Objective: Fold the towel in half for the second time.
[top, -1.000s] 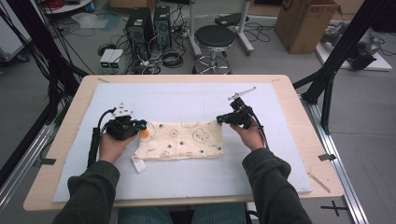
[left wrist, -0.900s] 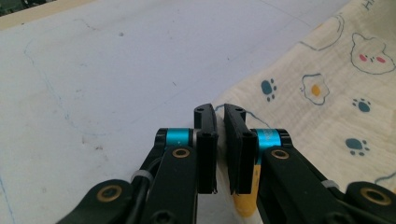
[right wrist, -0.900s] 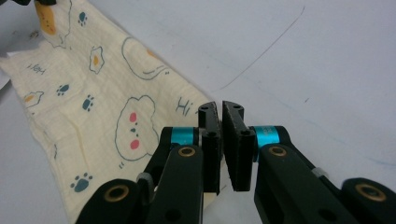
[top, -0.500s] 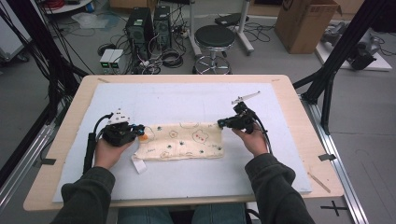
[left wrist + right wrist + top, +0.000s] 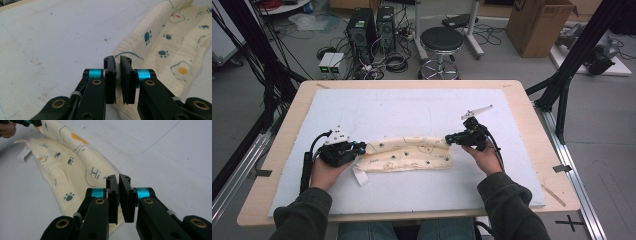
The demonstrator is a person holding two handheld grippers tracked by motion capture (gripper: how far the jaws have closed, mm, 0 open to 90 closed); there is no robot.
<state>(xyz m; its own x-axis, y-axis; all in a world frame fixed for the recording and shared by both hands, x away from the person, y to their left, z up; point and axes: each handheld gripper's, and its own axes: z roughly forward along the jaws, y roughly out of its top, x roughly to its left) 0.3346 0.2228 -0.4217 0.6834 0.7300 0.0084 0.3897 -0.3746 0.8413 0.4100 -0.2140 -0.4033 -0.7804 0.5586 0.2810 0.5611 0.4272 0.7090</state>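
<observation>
A cream cloth printed with paw prints and eggs lies across the middle of the white mat. Its far edge is lifted between my two grippers. My left gripper is shut on that edge at the cloth's left end; in the left gripper view the cloth runs in between the nearly closed jaws of the left gripper. My right gripper is shut on the right end. In the right gripper view the cloth passes into the jaws of the right gripper.
A white label sticks out of the cloth's near left corner. The wooden table borders the mat on all sides. A stool, computer cases and a cardboard box stand on the floor beyond the table.
Both hands have come toward the near side of the table, drawing the cloth's far edge over with them. The cloth now looks narrower from front to back.
</observation>
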